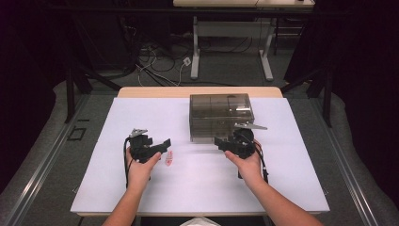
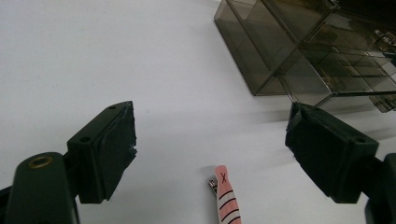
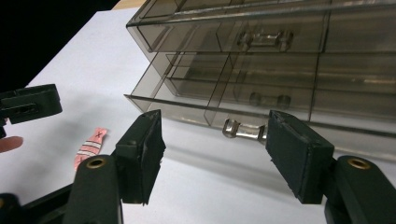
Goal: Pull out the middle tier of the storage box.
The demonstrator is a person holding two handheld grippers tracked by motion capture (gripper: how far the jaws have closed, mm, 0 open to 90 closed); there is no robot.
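Note:
A smoked clear drawer box point(image 1: 221, 115) stands at the back middle of the white table top point(image 1: 141, 188). My right gripper point(image 1: 221, 142) is at its front, low down, jaws open. In the right gripper view the metal handle point(image 3: 243, 130) of the lowest drawer point(image 3: 196, 109) shows in the gap of the right gripper point(image 3: 215, 154), just beyond the pads and untouched. A small pink striped clip point(image 1: 169, 157) lies flat on the table. My left gripper point(image 1: 162, 145) hovers over it, open and empty; the clip point(image 2: 226, 196) lies below the gap of the left gripper point(image 2: 210, 149).
The table's wooden back edge point(image 1: 197, 91) lies behind the box. On the floor beyond are a white desk frame point(image 1: 195, 61) and loose cables point(image 1: 155, 66). Dark curtains close both sides.

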